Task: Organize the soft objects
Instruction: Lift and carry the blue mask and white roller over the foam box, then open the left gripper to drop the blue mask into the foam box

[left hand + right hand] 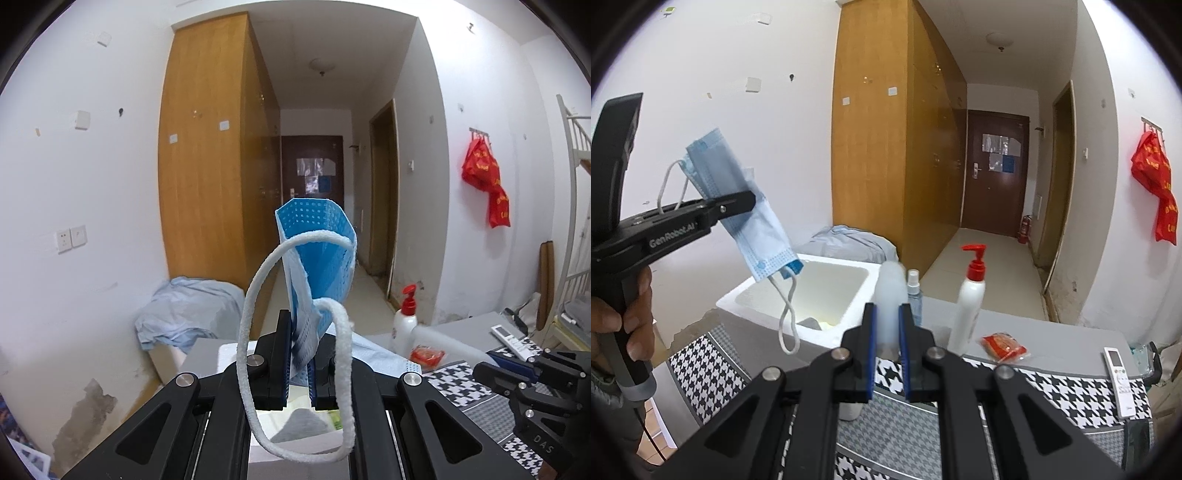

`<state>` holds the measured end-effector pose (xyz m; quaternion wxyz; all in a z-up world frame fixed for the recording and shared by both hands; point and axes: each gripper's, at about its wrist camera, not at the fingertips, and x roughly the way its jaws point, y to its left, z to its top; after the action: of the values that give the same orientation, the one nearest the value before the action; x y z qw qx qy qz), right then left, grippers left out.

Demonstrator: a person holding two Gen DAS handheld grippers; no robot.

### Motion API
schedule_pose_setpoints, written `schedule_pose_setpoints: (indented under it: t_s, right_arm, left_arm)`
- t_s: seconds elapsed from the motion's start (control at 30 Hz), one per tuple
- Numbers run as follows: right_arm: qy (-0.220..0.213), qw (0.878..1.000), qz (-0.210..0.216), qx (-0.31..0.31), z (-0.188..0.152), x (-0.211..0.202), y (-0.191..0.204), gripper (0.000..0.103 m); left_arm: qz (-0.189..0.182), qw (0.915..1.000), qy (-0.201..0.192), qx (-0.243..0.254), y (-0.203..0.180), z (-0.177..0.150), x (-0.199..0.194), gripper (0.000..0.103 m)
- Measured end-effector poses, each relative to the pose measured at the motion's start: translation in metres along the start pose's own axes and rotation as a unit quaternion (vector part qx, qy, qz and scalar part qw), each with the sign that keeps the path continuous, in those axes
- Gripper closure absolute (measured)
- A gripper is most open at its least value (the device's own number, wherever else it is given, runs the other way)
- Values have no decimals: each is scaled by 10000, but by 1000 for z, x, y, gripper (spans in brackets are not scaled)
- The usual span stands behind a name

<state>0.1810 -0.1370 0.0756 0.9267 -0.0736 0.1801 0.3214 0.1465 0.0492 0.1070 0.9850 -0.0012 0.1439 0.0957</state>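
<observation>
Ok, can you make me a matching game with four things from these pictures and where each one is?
Things:
1. face mask
2. pump bottle
3. red bag
4. remote control

Places:
A. hanging on the wall
B. lying flat on the checked cloth
C. pinched in the left gripper
D. standing upright on the table

Pairs: 1-C, 2-D, 3-A, 4-B

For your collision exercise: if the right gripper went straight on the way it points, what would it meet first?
Most likely the translucent bottle framed between the right gripper fingers, standing on the table ahead. Depth is unclear, but nothing shows nearer in that line. The small spray bottle stands just beside it.
</observation>
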Motion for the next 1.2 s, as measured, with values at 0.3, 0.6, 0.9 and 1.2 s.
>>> schedule_pose_setpoints:
  t_s: [0.3, 0.6, 0.9, 1.2]
  right_arm:
    - [-24, 9999, 115, -107, 6, 6, 14, 89]
    - [1, 9999, 90, -132, 6, 11, 17, 89]
    - [38, 9999, 56, -141, 6, 13, 16, 89]
    - [100, 9998, 54, -164, 6, 16, 18, 89]
  left_arm:
    - [-45, 9994, 338, 31, 10, -3, 18, 95]
    - [-80, 9978, 654, -46, 17, -6, 39, 95]
    - [-4, 9930, 1178, -24, 17, -19, 68, 95]
    - [-5, 9893, 1461, -38, 21, -27, 80, 42]
